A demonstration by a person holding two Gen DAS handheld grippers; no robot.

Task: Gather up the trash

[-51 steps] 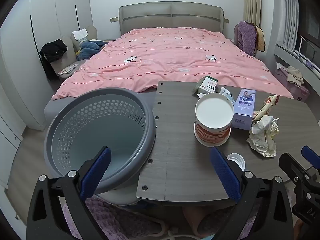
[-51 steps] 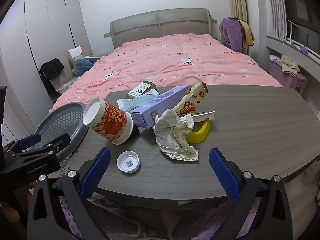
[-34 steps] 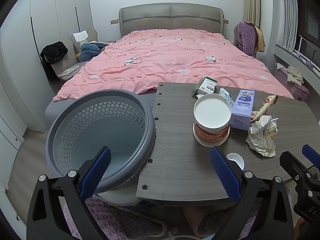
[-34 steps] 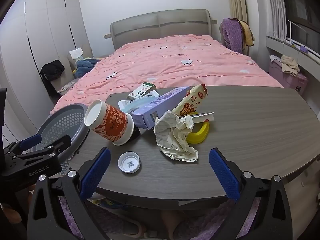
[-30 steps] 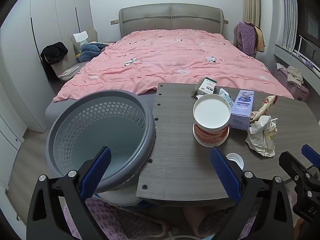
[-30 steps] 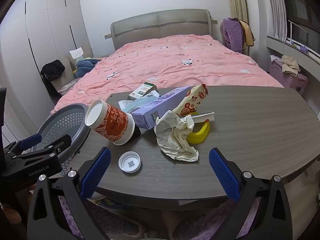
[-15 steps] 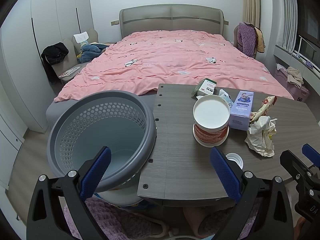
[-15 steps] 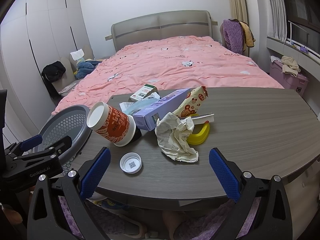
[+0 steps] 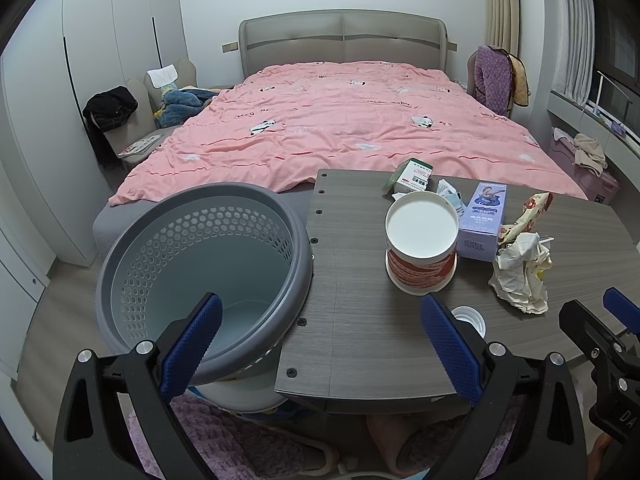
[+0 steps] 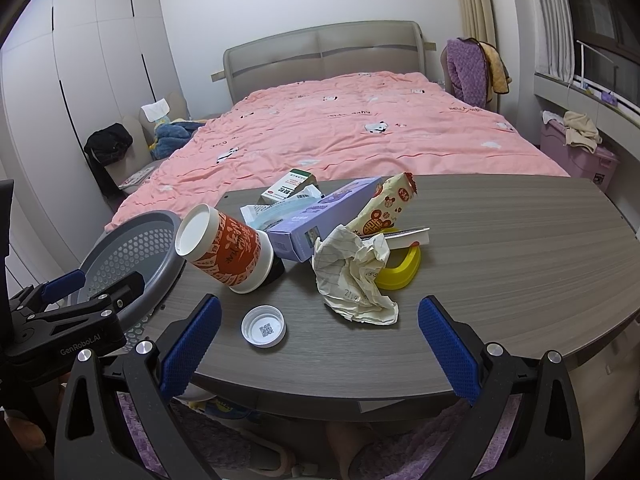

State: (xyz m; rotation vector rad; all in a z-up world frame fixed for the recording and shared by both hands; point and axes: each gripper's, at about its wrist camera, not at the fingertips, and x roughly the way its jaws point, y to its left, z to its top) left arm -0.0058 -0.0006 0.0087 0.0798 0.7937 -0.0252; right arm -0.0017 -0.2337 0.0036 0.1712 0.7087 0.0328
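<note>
Behind the counter (image 10: 500, 248) a pink bed (image 10: 360, 132) is seen. Both the left gripper (image 9: 320, 344) and right gripper (image 10: 318, 344) are held with fingers spread wide, nothing grasped. Crumpled paper (image 10: 352, 276) is seen beside a red cup (image 10: 228, 252).

Grey wood table (image 10: 500, 248): cup (image 10: 224, 250), cap (image 10: 263, 326), crumpled paper (image 10: 354, 276), boxes.

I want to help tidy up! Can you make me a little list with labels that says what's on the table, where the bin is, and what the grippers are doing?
Place: bedroom, grey table at the foot of a pink bed
Bin: grey basket beside the table's left edge, looks empty
Trash on table: red paper cup, white bottle cap, crumpled paper, purple box, snack wrapper, small green-and-white box
Left gripper: open, holding nothing
Right gripper: open, holding nothing
Collected: nothing yet
</note>
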